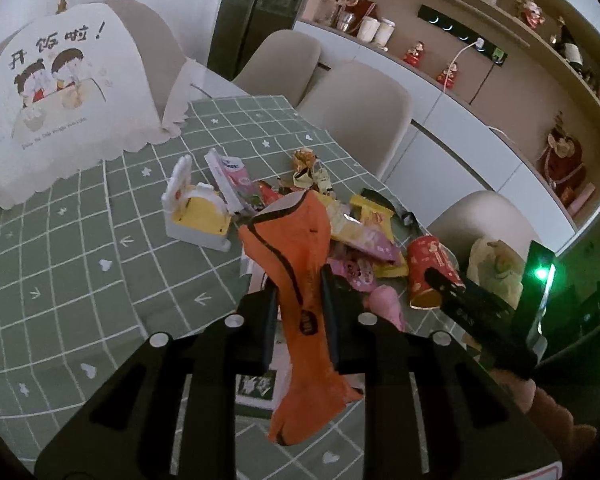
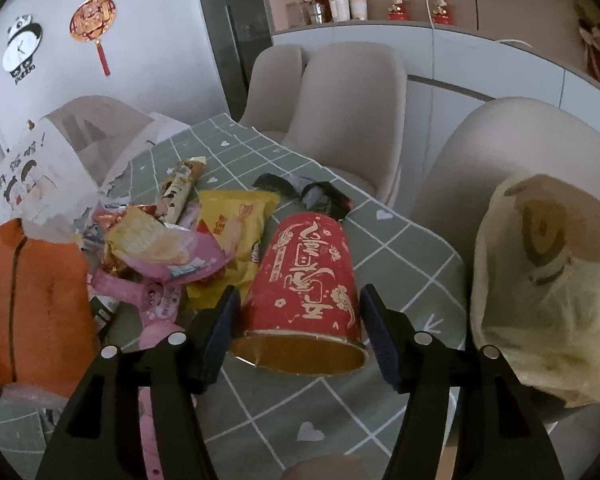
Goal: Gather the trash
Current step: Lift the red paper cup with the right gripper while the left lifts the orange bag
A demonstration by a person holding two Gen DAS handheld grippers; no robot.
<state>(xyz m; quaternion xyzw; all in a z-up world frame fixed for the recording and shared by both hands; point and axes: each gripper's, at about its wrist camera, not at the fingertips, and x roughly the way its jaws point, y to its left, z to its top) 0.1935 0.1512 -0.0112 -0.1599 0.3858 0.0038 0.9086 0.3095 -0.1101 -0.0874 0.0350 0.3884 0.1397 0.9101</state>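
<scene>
My left gripper [image 1: 300, 316] is shut on a long orange wrapper [image 1: 284, 240], which is lifted off the green checked tablecloth [image 1: 80, 240]. The same orange wrapper [image 2: 40, 300] fills the left edge of the right wrist view. A red paper cup [image 2: 304, 276] with gold print lies on its side, mouth toward me, between the fingers of my open right gripper [image 2: 300, 332]; the pads stand just beside its walls. A pile of yellow and pink snack wrappers [image 2: 180, 248] lies left of the cup. A pale plastic bag [image 2: 548, 280] hangs at the right.
A white and yellow plastic box [image 1: 196, 216] stands behind the pile. A white cloth cover with a cartoon [image 1: 60, 92] sits at the table's far left. Beige chairs [image 2: 348, 120] line the far edge, with a sideboard [image 1: 480, 120] behind them.
</scene>
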